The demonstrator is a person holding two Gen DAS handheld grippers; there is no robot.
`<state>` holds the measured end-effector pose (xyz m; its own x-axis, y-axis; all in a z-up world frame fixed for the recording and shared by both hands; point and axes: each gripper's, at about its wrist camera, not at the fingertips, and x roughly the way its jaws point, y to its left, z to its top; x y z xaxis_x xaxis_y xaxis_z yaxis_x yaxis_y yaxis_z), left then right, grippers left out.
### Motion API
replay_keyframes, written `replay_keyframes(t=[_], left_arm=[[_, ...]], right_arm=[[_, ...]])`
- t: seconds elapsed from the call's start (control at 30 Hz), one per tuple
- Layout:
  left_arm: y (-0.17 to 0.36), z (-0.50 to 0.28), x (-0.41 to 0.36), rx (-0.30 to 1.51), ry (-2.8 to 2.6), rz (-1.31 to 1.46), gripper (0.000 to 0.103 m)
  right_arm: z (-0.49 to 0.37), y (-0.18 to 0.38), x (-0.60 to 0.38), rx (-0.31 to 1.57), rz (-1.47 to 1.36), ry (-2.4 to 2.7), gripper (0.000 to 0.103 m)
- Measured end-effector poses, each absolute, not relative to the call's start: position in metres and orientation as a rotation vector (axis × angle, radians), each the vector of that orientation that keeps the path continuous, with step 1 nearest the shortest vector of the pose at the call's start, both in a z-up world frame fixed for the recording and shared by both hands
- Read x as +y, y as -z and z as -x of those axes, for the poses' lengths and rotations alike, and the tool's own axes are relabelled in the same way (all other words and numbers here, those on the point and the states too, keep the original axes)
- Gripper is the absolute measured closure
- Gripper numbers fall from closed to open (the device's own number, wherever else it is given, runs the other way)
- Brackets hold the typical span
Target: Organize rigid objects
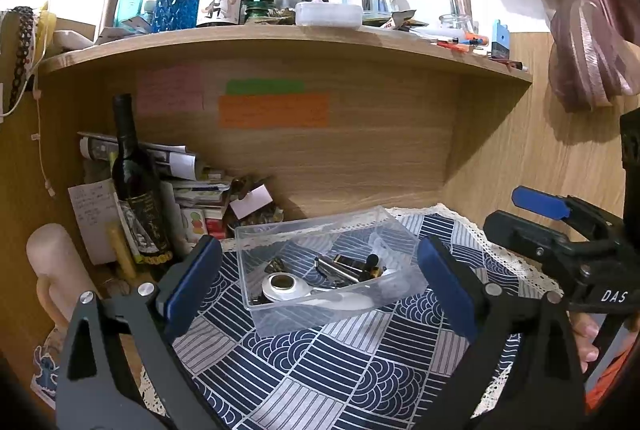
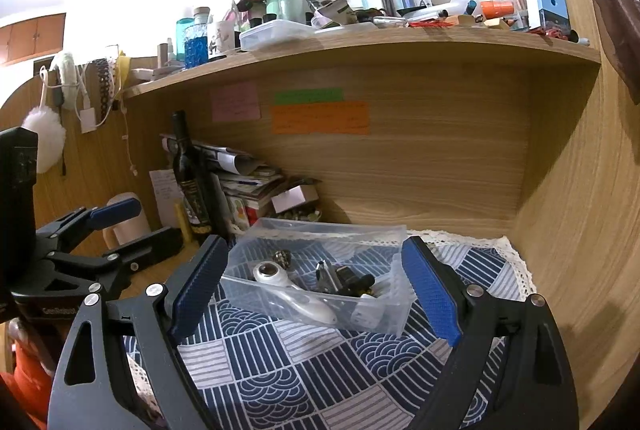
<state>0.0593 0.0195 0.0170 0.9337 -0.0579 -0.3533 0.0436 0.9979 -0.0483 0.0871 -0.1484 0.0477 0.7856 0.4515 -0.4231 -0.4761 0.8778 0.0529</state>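
A clear plastic box (image 1: 256,254) stands on a blue patterned cloth (image 1: 320,362) on the desk. It holds a white magnifier (image 1: 288,288), a small dark metal piece (image 1: 278,264) and several dark and silver small items (image 1: 348,266). My left gripper (image 1: 320,270) is open and empty, its blue pads on either side of the box and above it. My right gripper (image 2: 316,282) is open and empty, also spread around the box (image 2: 264,310). The right gripper shows at the right edge of the left wrist view (image 1: 532,226); the left shows at left in the right wrist view (image 2: 132,226).
A dark wine bottle (image 1: 134,182) stands at the back left beside stacked papers and booklets (image 1: 188,174). A pale cylinder (image 1: 56,270) stands left of it. A crowded wooden shelf (image 1: 280,38) hangs overhead. Wooden walls close the back and right.
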Motion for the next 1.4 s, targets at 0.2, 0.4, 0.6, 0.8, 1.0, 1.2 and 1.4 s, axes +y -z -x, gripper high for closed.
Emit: replay_keyframes(t=[0.2, 0.4, 0.6, 0.8, 1.0, 1.2, 1.4], left_arm=[[-0.0166, -0.0598, 0.02, 0.366, 0.057, 0.044, 0.003], [-0.0168, -0.061, 0.0179, 0.367, 0.062, 0.038, 0.003], [-0.0179, -0.059, 0.015, 0.359, 0.057, 0.031, 0.003], [-0.0189, -0.0568, 0.0132, 0.359, 0.058, 0.029, 0.003], [-0.0202, -0.0546, 0.0119, 0.356, 0.064, 0.028, 0.003], [-0.0198, -0.055, 0.0123, 0.357, 0.065, 0.028, 0.003], [-0.0202, -0.0544, 0.0115, 0.354, 0.064, 0.024, 0.003]], right_arm=[[-0.0874, -0.0475, -0.148, 0.441, 0.061, -0.502, 0.015], [-0.0858, -0.0491, -0.1491, 0.429, 0.062, -0.502, 0.01], [-0.0846, -0.049, -0.1503, 0.429, 0.051, -0.503, 0.007], [-0.0822, -0.0477, -0.1491, 0.429, 0.052, -0.505, 0.006], [-0.0827, -0.047, -0.1502, 0.434, 0.048, -0.507, 0.006], [-0.0833, -0.0473, -0.1507, 0.435, 0.044, -0.508, 0.006], [-0.0827, -0.0479, -0.1512, 0.434, 0.051, -0.507, 0.006]])
